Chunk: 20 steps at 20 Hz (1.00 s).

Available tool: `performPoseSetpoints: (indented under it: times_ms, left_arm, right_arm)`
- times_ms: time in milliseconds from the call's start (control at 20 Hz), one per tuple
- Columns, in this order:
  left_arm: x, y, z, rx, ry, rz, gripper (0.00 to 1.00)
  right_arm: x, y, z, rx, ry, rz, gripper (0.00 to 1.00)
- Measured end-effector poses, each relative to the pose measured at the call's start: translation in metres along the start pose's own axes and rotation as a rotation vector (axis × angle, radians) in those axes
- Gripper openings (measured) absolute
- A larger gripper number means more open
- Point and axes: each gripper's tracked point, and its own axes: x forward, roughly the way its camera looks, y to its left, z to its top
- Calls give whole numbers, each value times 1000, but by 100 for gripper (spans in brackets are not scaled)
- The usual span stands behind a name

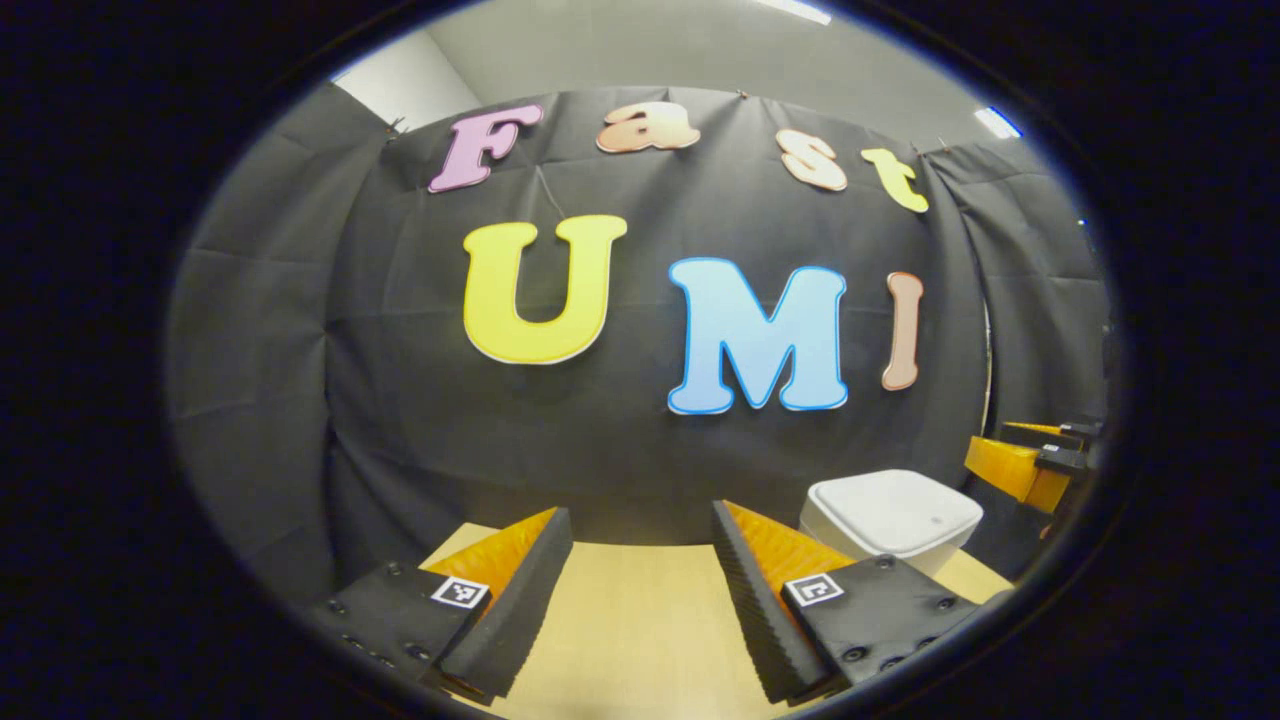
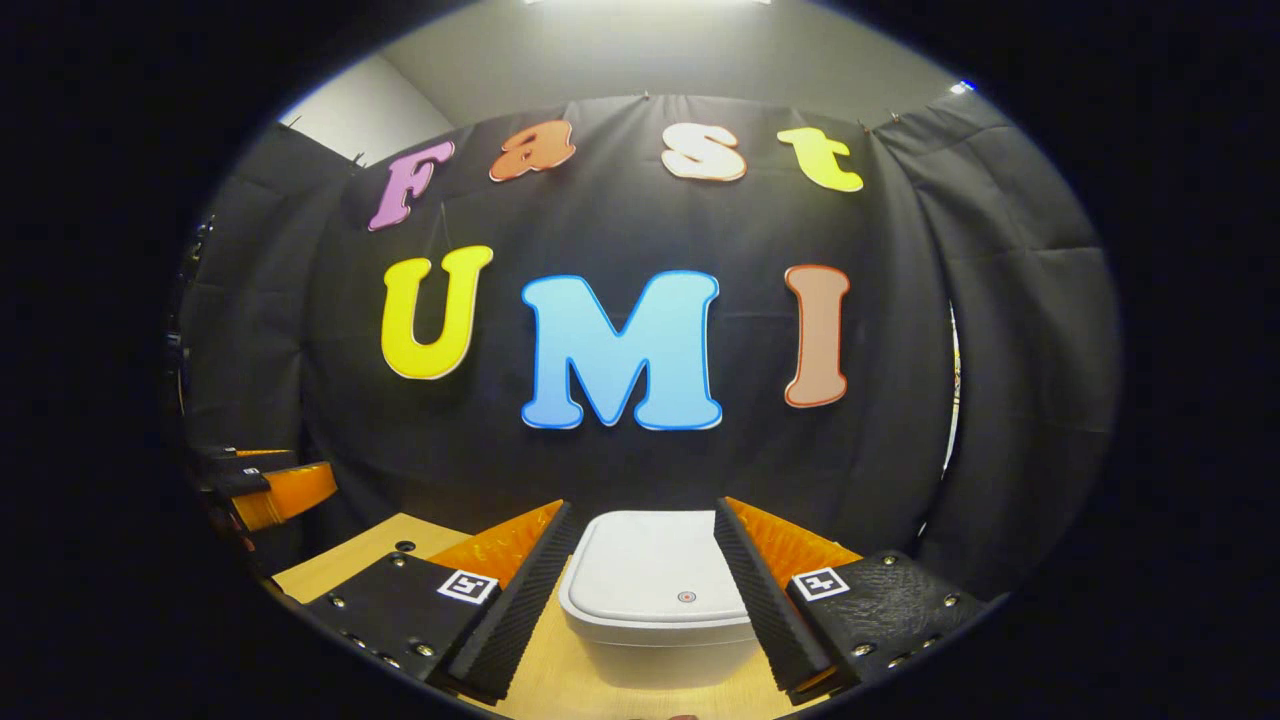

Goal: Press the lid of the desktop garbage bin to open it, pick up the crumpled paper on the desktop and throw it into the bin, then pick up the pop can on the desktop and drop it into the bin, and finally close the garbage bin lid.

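Observation:
A white desktop garbage bin with its lid down stands on the wooden table, straight ahead of my right gripper. That gripper is open, and the bin shows between its fingers, farther off. A small round mark sits near the lid's front edge. In the left gripper view the same bin stands at the right, beyond my open left gripper, which has nothing between its fingers. The other gripper shows at the right edge there, near the bin.
The black cloth wall hangs close behind the table's far edge. The left gripper shows at the left edge of the right gripper view, above the table's corner. Bare wooden tabletop lies under the left gripper.

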Motion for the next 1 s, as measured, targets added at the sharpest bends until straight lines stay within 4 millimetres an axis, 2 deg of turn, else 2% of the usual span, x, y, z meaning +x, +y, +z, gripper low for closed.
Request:
performPoseSetpoints:
  times_ms: [100,250,400,500,600,750,1000]
  left_arm:
    - [-13,-17,13,19,-24,-29,89]
    - [-30,-48,23,49,-34,-90,90]
    - [-44,-85,26,33,-26,-153,90]
    - [-51,-104,28,29,-32,-160,89]
    - [-60,-135,30,34,-41,-159,90]
    - [-66,-187,28,30,-56,-137,89]
    - [-63,-297,4,20,-71,-92,89]
  right_arm:
    - [-22,10,15,14,-24,2,92]
    - [-46,13,30,37,-56,-22,92]
    - [-70,5,32,21,-63,-32,92]
    - [-81,-8,35,0,-78,-23,91]
    - [-91,-32,39,-7,-96,-8,91]
    - [-97,-80,36,-1,-104,9,92]
    - [-104,-192,18,-32,-113,33,92]
